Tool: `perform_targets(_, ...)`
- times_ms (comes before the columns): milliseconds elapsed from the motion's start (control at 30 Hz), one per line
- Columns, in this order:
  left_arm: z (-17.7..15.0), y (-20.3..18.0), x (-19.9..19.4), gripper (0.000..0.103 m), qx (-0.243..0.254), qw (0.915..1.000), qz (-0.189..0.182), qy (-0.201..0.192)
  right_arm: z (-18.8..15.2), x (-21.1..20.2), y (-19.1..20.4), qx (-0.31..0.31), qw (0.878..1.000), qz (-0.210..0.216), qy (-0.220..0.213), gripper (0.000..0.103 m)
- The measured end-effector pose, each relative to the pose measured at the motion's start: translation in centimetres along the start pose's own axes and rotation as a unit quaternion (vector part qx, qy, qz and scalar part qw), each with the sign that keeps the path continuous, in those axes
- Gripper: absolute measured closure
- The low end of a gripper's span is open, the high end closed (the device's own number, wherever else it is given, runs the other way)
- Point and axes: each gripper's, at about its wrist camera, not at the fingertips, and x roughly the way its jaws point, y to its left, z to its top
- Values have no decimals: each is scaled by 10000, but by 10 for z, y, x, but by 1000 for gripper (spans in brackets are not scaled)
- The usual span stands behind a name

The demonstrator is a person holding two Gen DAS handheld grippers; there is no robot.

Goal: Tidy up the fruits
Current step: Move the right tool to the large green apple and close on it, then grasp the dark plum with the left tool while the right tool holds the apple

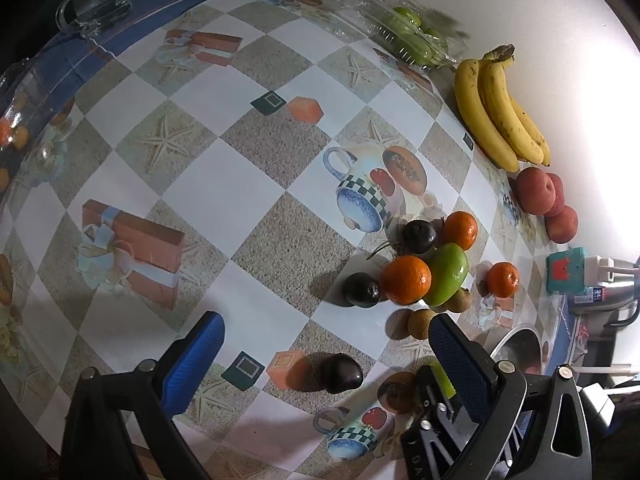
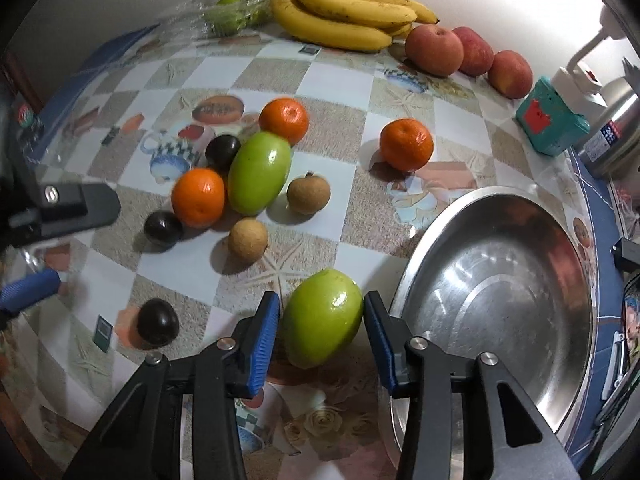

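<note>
One steel bowl (image 2: 500, 312), nothing inside, green fruit (image 2: 322, 318) beside.

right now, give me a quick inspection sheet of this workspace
surface: checkered tablecloth, printed with mugs and gift boxes
job's things: green fruit beside the empty steel bowl; oranges, dark plums, brown fruits and another green fruit scattered; bananas and peaches by the wall
clutter: teal box, glass mug, plastic bag of green fruit
grippers: right gripper around the green fruit, small gap on the left side; left gripper open, empty
cables: white plugs and cable at the table edge
surroundings: white wall
</note>
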Motion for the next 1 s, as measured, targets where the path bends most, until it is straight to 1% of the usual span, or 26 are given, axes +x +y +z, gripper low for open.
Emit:
perform_targets(133,0,2,0,0,-35,10000,-10,6,-1,1,5,-85,10000,-45,0,60)
perform_targets(200,0,2,0,1,-37,10000,-19,16,-1,1,3,-29,10000,8,-3,60)
perform_targets(233,-1,2,1,1,-29,10000,-37,36,-1,1,2,17,10000,73,5,60)
perform_targets(333,-1,2,3,1,-36,9998,-159,147,-1,-4,-8,363,9977,565,68,60)
perform_targets(400,-2,2,4,1,-44,9996,-212,179,-1,-15,-11,501,9960,744,-29,60)
perform_targets(467,-2,2,3,2,3,9996,-221,173,0,-27,-19,643,9946,798,-181,60)
perform_targets(600,-4,1,5,9,160,9991,-307,231,-1,-46,-38,1061,9889,976,-349,60)
perform_targets(667,-6,0,7,13,269,9986,-321,311,-5,-56,-46,1238,9869,942,-419,60)
perform_targets(733,-10,-3,11,17,418,9981,-248,376,-7,-64,-55,1393,9849,897,-504,60)
perform_targets(800,-15,-9,16,26,664,9967,-170,438,-12,-70,-63,1515,9827,906,-564,60)
perform_targets(833,-17,-12,18,27,733,9961,-155,469,-14,-72,-66,1570,9817,905,-592,60)
perform_targets(967,-25,-24,23,36,1047,9930,-55,544,-20,-75,-71,1615,9812,869,-608,60)
perform_targets(1000,-27,-27,25,40,1121,9922,-8,540,-22,-75,-72,1619,9810,886,-593,60)
